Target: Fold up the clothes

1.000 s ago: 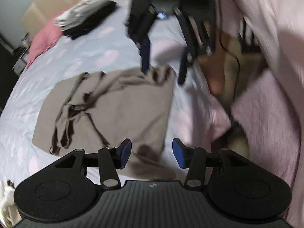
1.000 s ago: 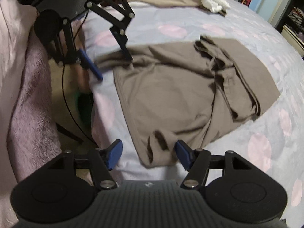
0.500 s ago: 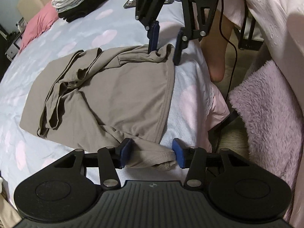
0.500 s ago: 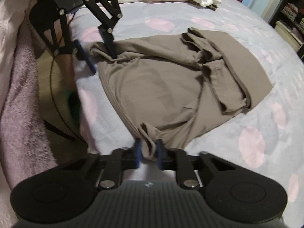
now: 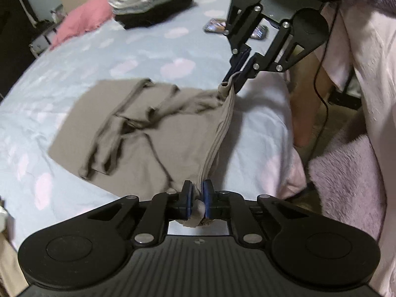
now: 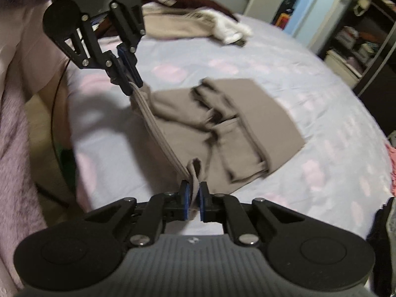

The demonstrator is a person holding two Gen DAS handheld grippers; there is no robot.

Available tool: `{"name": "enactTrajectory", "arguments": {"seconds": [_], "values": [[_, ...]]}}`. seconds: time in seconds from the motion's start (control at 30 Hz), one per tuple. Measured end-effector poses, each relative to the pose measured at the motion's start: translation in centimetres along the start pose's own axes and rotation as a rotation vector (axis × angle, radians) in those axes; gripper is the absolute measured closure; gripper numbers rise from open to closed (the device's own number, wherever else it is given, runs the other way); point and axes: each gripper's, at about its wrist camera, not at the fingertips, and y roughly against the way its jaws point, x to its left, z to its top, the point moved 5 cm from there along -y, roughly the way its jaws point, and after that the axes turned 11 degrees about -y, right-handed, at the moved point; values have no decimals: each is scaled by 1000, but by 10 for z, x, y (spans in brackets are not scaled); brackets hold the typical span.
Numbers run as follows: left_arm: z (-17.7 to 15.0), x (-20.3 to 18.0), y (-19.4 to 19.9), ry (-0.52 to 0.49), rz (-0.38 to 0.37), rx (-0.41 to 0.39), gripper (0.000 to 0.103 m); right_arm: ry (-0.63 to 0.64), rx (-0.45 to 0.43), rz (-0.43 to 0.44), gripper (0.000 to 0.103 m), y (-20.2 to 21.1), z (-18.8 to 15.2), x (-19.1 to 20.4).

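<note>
While the wide bed (image 5: 148, 49) under its pale lilac sheet with pink blotches carries everything, a taupe knit garment (image 5: 138, 143) lies partly folded across its middle, one ribbed edge lifted off the sheet and stretched taut between the two grippers. A stack of folded grey and black clothes (image 5: 153, 7) sits well apart near a pink pillow (image 5: 84, 17). The left gripper (image 5: 196, 198), its jaws having just been closing, is clenched on one end of that ribbed edge. The right gripper (image 6: 192, 201) pinches the other end between its blue pads.
</note>
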Motion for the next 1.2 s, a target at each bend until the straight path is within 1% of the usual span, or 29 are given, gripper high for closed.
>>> {"name": "enactTrajectory", "arguments": {"seconds": [0.13, 0.37, 0.5, 0.6, 0.8, 0.93, 1.07, 1.2], "values": [[7, 21, 16, 28, 54, -34, 95, -18, -55, -39, 94, 11, 17, -14], [25, 58, 37, 36, 139, -85, 96, -61, -109, -91, 94, 11, 46, -49], [32, 84, 37, 35, 171, -92, 96, -80, -129, -125, 94, 3, 68, -73], [36, 106, 35, 38, 186, -90, 96, -105, -141, -132, 94, -5, 85, -93], [40, 158, 24, 97, 195, -91, 96, -159, -101, -138, 94, -44, 111, -133], [36, 195, 2, 158, 184, -69, 96, -220, -55, -132, 94, -77, 122, -158], [28, 226, -24, 228, 168, -41, 96, -300, 28, -91, 94, -116, 121, -175], [14, 246, -54, 307, 118, -9, 96, -332, 86, -60, 94, -147, 116, -179]]}}
